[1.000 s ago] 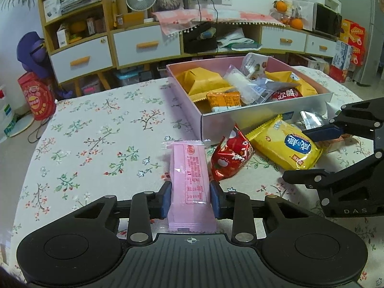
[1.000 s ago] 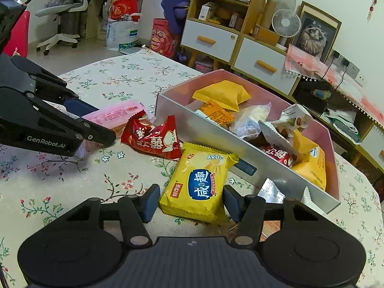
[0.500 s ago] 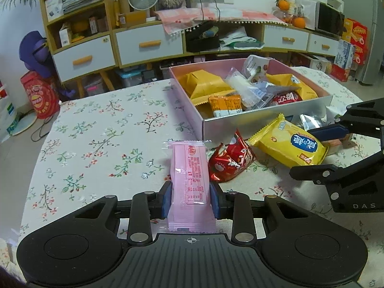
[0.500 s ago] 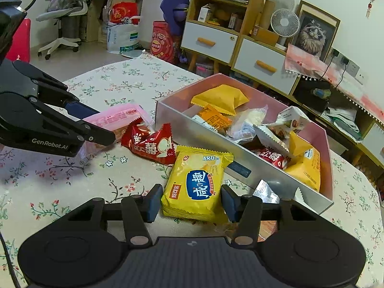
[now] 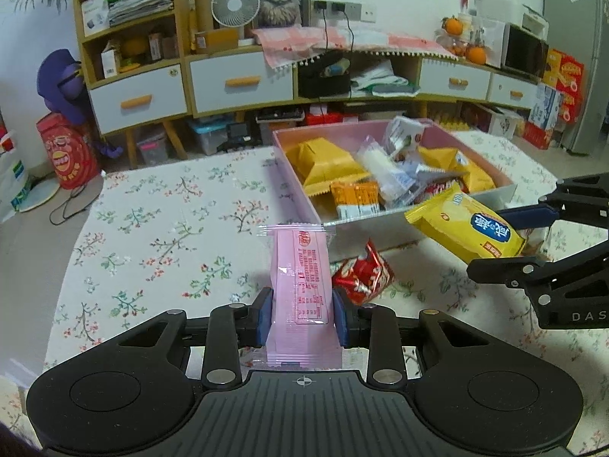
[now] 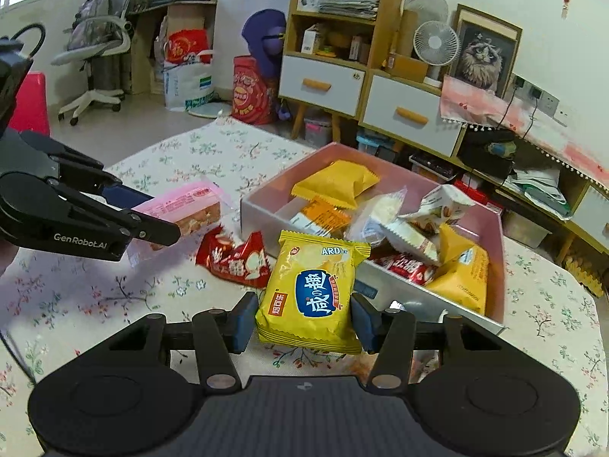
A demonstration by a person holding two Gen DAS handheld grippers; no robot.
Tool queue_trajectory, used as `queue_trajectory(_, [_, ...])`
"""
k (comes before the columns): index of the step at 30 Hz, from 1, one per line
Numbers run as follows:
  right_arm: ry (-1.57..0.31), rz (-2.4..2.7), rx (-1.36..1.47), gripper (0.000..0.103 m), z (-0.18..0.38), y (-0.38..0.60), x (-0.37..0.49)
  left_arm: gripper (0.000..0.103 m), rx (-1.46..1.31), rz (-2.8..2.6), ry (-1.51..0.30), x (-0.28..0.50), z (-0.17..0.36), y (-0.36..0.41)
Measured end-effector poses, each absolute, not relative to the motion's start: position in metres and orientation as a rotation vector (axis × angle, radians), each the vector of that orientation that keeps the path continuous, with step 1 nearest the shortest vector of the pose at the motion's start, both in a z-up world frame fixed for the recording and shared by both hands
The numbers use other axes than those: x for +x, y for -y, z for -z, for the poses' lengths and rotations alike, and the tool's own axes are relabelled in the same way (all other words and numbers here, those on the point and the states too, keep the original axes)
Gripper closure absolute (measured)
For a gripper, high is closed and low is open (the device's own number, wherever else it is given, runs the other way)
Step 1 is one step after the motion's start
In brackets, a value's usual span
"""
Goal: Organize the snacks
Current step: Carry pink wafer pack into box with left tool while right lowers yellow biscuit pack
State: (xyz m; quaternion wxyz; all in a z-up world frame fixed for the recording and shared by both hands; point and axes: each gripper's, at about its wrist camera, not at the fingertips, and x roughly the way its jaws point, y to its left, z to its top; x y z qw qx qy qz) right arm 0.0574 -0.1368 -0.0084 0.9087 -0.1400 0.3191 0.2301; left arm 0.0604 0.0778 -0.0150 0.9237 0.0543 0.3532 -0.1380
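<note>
My left gripper (image 5: 302, 316) is shut on a pink snack packet (image 5: 302, 274), which is held lengthwise above the floral tablecloth. In the right wrist view the same left gripper (image 6: 160, 217) and pink packet (image 6: 182, 205) hang at the left. My right gripper (image 6: 302, 320) is shut on a yellow snack packet (image 6: 312, 289), lifted off the table just in front of the pink box (image 6: 262, 213). The left wrist view shows this right gripper (image 5: 489, 242) with the yellow packet (image 5: 468, 224) by the box's near right corner. A red packet (image 5: 361, 274) lies on the cloth between the grippers.
The pink box (image 5: 297, 190) holds several snack packets, yellow, orange, clear and white. A silver wrapper (image 6: 396, 304) lies by the box's near wall. The table (image 5: 152, 228) wears a floral cloth. Behind it stand drawer cabinets (image 5: 236, 83), shelves and a fan.
Both grippers have risen with their packets. The yellow packet has left the tablecloth and now hangs in front of the box; the pink packet is higher too. The red packet stayed put.
</note>
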Motion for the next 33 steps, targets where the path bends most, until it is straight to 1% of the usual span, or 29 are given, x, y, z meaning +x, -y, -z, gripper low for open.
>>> queue_trajectory(7, [-0.633, -0.441, -0.237, 0.082, -0.003, 0.148, 0.058, 0.074, 0.086, 0.284, -0.698, 0.065, 0.001, -0.075])
queue_trajectory(16, [-0.612, -0.344, -0.164, 0.082, -0.014, 0.172, 0.079, 0.073, 0.050, 0.302, -0.678, 0.084, -0.013, -0.051])
queue_trajectory(25, [-0.621, -0.255, -0.117, 0.082, -0.009, 0.189, 0.103, 0.073, 0.013, 0.310, -0.697, 0.111, -0.010, -0.019])
queue_trajectory(33, [-0.640, -0.216, -0.059, 0.082, 0.000, 0.195, 0.127, 0.073, -0.037, 0.279, -0.719, 0.137, 0.004, -0.005])
